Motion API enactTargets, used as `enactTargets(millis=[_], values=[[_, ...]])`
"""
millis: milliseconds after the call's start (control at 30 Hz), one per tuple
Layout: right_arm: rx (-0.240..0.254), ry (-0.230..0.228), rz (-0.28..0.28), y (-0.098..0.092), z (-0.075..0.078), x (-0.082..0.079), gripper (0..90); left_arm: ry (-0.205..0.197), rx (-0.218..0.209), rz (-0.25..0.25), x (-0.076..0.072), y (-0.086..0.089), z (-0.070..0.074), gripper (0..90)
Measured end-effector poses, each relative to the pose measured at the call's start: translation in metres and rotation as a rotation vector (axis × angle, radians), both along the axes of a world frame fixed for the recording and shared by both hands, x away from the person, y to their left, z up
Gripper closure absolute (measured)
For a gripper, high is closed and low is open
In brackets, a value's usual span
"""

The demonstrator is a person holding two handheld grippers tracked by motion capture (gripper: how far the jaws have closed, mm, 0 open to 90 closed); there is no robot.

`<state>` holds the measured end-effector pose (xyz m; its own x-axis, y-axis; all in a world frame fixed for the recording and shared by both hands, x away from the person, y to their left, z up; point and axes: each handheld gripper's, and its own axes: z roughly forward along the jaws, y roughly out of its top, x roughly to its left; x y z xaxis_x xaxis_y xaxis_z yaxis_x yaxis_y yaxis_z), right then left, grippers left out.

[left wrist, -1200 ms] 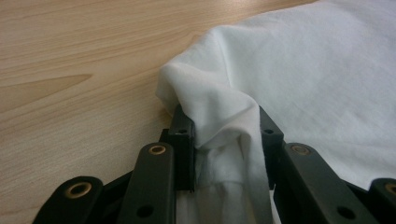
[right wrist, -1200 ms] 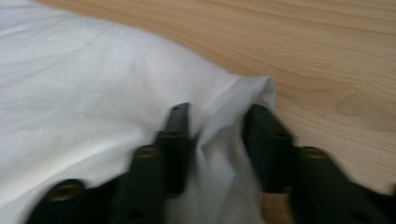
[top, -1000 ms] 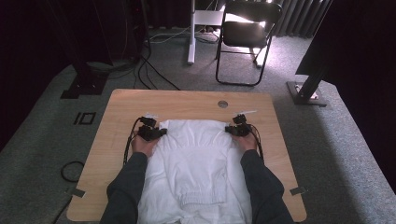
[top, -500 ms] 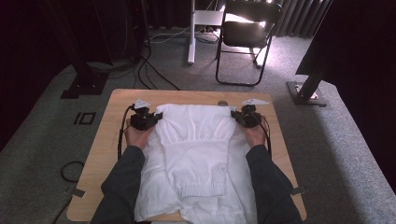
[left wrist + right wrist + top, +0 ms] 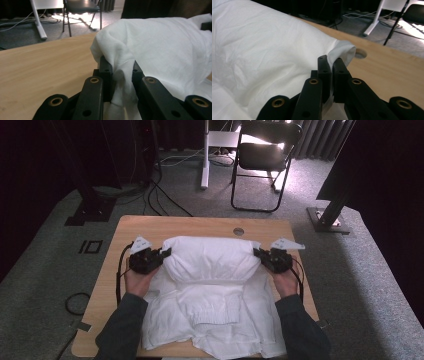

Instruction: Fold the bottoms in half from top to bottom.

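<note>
Studio-like lab: black curtains (image 5: 60,150), floor cables (image 5: 165,195), folding chair (image 5: 265,155).

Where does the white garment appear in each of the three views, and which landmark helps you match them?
High view: white garment, centre of the table, far edge lifted.
Left gripper view: right side, a fold pinched in the jaws.
Right gripper view: left side, its corner pinched.
Shared landmark: round hole in the tabletop.
</note>
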<state>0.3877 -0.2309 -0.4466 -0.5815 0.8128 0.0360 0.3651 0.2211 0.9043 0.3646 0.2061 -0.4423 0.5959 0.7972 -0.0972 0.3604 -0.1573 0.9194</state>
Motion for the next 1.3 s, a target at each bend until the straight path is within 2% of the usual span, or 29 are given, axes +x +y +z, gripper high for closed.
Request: enactTargets(millis=[33,67,100,133,167,200,233,300,367,400,433,467,500,533,567,600,633,667,733,767,833,900,967,1133,1167,1200,1300], values=[[0.020,0.004,0.004,-0.003,-0.009,-0.019,86.8,-0.005,-0.007,-0.013,-0.018,0.000,-0.007,79.6],[0.020,0.004,0.004,-0.003,-0.009,-0.019,86.8,-0.005,-0.007,-0.013,-0.018,0.000,-0.007,79.5],[0.043,0.011,0.006,-0.006,-0.019,-0.036,86.7,0.002,0.000,-0.028,-0.034,0.001,-0.016,79.4],[0.043,0.011,0.006,-0.006,-0.019,-0.036,86.7,0.002,0.000,-0.028,-0.034,0.001,-0.016,79.0],[0.043,0.014,0.009,-0.007,-0.024,-0.044,86.7,0.002,0.000,-0.028,-0.034,0.001,-0.016,79.0],[0.043,0.014,0.009,-0.007,-0.024,-0.044,86.6,0.013,0.006,-0.046,-0.051,0.003,-0.024,79.0],[0.049,0.024,0.015,-0.009,-0.033,-0.061,86.4,0.019,0.013,-0.055,-0.058,0.004,-0.029,78.6],[0.050,0.046,0.030,-0.011,-0.042,-0.075,86.0,0.031,0.032,-0.063,-0.074,0.006,-0.036,78.0],[0.035,0.074,0.043,-0.010,-0.052,-0.089,85.7,0.067,0.022,-0.077,-0.087,0.009,-0.047,77.6],[0.008,0.084,0.048,-0.009,-0.058,-0.095,85.6,0.098,0.041,-0.084,-0.094,0.009,-0.055,77.6],[-0.014,0.102,0.055,-0.007,-0.065,-0.102,85.6,0.136,0.083,-0.092,-0.099,0.007,-0.066,77.4],[-0.030,0.136,0.067,-0.005,-0.074,-0.106,85.5,0.151,0.092,-0.096,-0.101,0.007,-0.072,77.3],[-0.042,0.146,0.073,-0.005,-0.078,-0.108,85.4,0.174,0.088,-0.097,-0.102,0.007,-0.077,77.2],[-0.052,0.156,0.074,-0.004,-0.081,-0.109,85.4,0.216,0.085,-0.094,-0.102,0.007,-0.086,77.2],[-0.059,0.181,0.078,-0.003,-0.087,-0.109,85.3,0.216,0.085,-0.094,-0.102,0.007,-0.086,77.3],[-0.071,0.201,0.082,-0.001,-0.091,-0.108,85.3,0.267,0.108,-0.089,-0.101,0.003,-0.098,77.3],[-0.086,0.210,0.083,0.001,-0.093,-0.106,85.2,0.281,0.143,-0.082,-0.099,-0.001,-0.107,77.4],[-0.102,0.230,0.085,0.004,-0.097,-0.104,85.2,0.285,0.159,-0.082,-0.098,-0.004,-0.110,77.4],[-0.138,0.238,0.082,0.010,-0.102,-0.099,85.2,0.282,0.154,-0.073,-0.093,-0.006,-0.112,77.6],[-0.152,0.239,0.081,0.013,-0.104,-0.096,85.1,0.276,0.171,-0.068,-0.090,-0.007,-0.111,77.6],[-0.151,0.244,0.079,0.014,-0.107,-0.090,85.1,0.258,0.208,-0.050,-0.083,-0.012,-0.110,77.6],[-0.142,0.247,0.072,0.013,-0.107,-0.083,85.1,0.251,0.216,-0.038,-0.072,-0.015,-0.110,77.6],[-0.140,0.249,0.058,0.011,-0.107,-0.075,85.1,0.243,0.218,-0.022,-0.060,-0.018,-0.110,77.6],[-0.181,0.220,0.017,0.013,-0.108,-0.052,85.3,0.227,0.201,0.023,-0.032,-0.026,-0.113,77.8],[-0.181,0.220,0.017,0.013,-0.108,-0.052,85.3,0.227,0.201,0.023,-0.032,-0.026,-0.113,77.8],[-0.182,0.220,0.011,0.013,-0.107,-0.048,85.3,0.230,0.192,0.039,-0.024,-0.027,-0.113,77.8],[-0.156,0.226,-0.012,0.013,-0.108,-0.028,85.3,0.224,0.197,0.064,-0.013,-0.030,-0.113,77.8]])
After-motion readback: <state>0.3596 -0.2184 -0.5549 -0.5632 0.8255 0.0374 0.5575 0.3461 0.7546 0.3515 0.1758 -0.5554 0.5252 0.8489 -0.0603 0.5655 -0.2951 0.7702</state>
